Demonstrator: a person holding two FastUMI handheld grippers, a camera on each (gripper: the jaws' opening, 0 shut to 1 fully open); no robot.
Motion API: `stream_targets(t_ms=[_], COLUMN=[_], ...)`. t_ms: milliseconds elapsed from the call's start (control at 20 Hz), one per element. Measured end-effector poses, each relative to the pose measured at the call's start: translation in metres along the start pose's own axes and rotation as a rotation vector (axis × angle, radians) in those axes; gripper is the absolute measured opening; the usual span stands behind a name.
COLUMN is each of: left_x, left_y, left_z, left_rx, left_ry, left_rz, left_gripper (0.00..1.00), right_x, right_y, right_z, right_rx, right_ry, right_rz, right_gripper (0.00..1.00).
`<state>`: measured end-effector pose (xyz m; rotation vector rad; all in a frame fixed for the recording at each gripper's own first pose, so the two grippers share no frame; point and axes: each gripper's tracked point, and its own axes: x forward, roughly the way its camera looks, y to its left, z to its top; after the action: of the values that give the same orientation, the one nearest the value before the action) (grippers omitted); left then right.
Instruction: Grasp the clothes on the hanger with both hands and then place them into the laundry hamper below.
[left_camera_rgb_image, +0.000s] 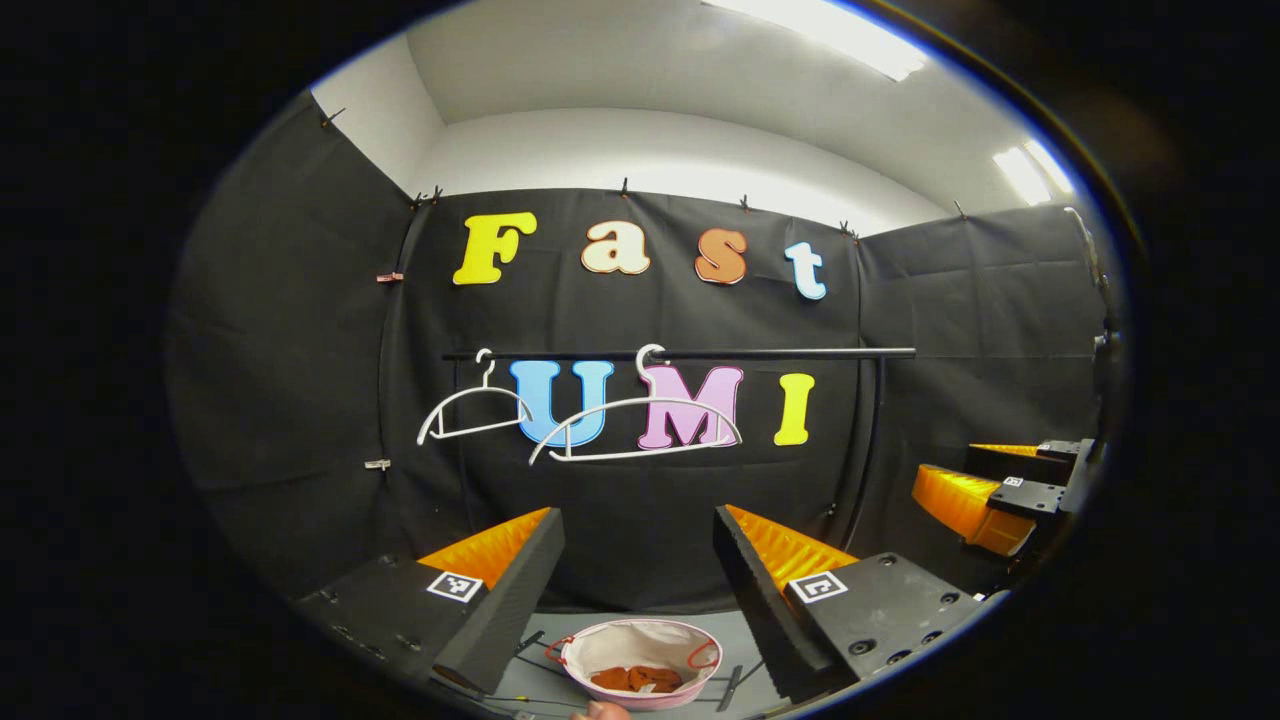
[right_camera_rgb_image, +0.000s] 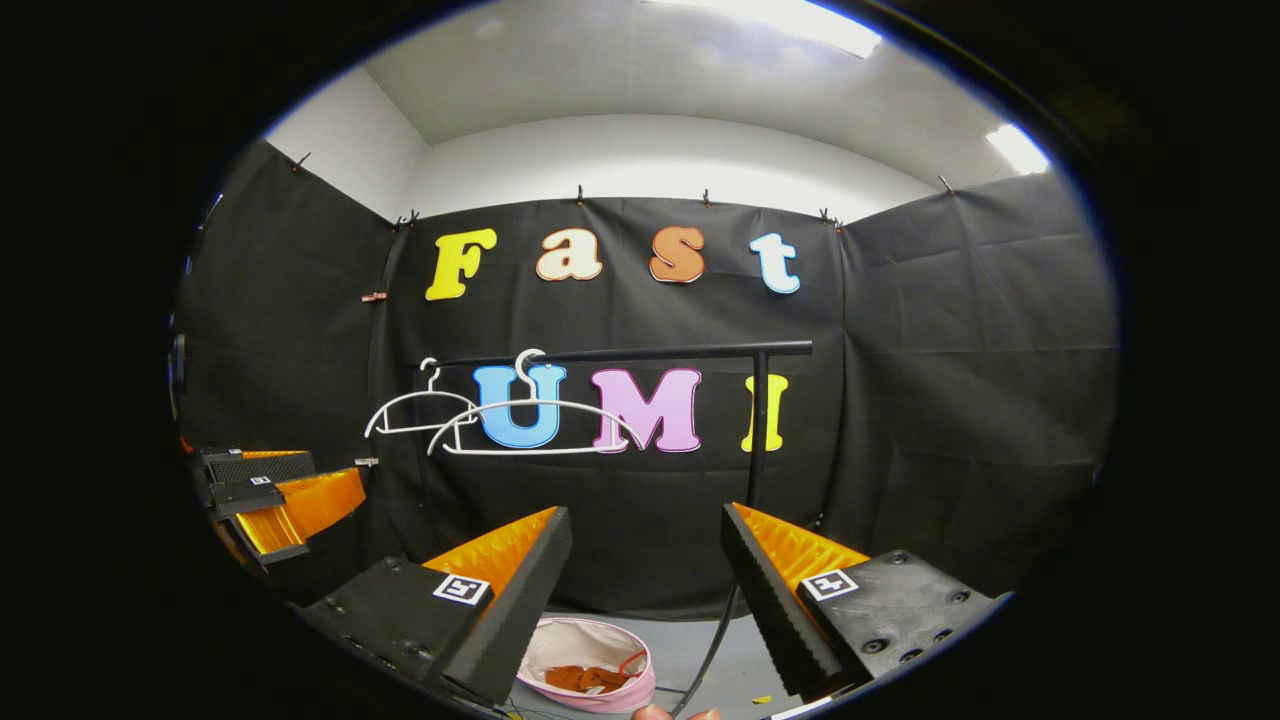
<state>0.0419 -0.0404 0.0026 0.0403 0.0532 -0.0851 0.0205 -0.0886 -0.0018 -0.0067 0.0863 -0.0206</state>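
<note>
Nearest, at six o'clock in the left gripper view, the left gripper (left_camera_rgb_image: 638, 570) has its jaws spread wide, nothing between them. The right gripper (right_camera_rgb_image: 645, 575) matches it in the right gripper view: jaws spread, holding nothing. Each gripper also appears in the other's view, at about three o'clock and nine o'clock respectively.

Below and just beyond the jaws, the pink-rimmed laundry hamper (left_camera_rgb_image: 590, 650) stands on the grey floor (left_camera_rgb_image: 745, 640), with a rust-brown garment (left_camera_rgb_image: 637, 679) lying crumpled inside it. A fingertip (left_camera_rgb_image: 600, 711) peeks in at the bottom edge.

Farther off, at about twelve o'clock from the hamper, a black rail (left_camera_rgb_image: 680, 354) carries two white hangers: the nearer hanger (left_camera_rgb_image: 636, 425) and the smaller-looking far hanger (left_camera_rgb_image: 474, 412) at its ten o'clock. Both hang bare.

Judging by this, the placing step looks finished: the garment is in the hamper, the hangers stripped. No further grasp seems called for; the grippers need only draw back and rest.
</note>
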Motion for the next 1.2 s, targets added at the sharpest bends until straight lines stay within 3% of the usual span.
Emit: stream_targets(t_ms=[100, 150, 250, 300, 850, 1200], left_x=[0.001, 0.001, 0.003, 0.003, 0.009, 0.015], left_y=[0.0, -0.001, -0.001, -0.002, 0.002, 0.004], left_z=[0.0, 0.0, 0.0, 0.0, -0.003, -0.004], left_rx=[-0.001, 0.001, 0.005, 0.006, -0.003, -0.006], left_ry=[0.001, 0.0, 0.0, -0.001, 0.01, 0.008], left_rz=[-0.004, -0.006, -0.01, -0.012, -0.023, -0.029], left_gripper=[0.92, 0.95, 0.92, 0.95, 0.92, 0.95], right_x=[0.0, 0.0, 0.001, 0.001, 0.005, 0.008], right_y=[0.0, -0.001, -0.002, -0.002, 0.0, 0.003], right_z=[-0.001, -0.002, 0.001, 0.0, -0.002, -0.007], right_rx=[0.002, 0.003, 0.007, 0.005, 0.003, -0.003], right_ry=[0.003, 0.004, 0.0, 0.0, 0.001, 0.006], right_rz=[-0.003, -0.007, -0.011, -0.014, -0.029, -0.031], right_gripper=[0.97, 0.97, 0.97, 0.97, 0.97, 0.97])
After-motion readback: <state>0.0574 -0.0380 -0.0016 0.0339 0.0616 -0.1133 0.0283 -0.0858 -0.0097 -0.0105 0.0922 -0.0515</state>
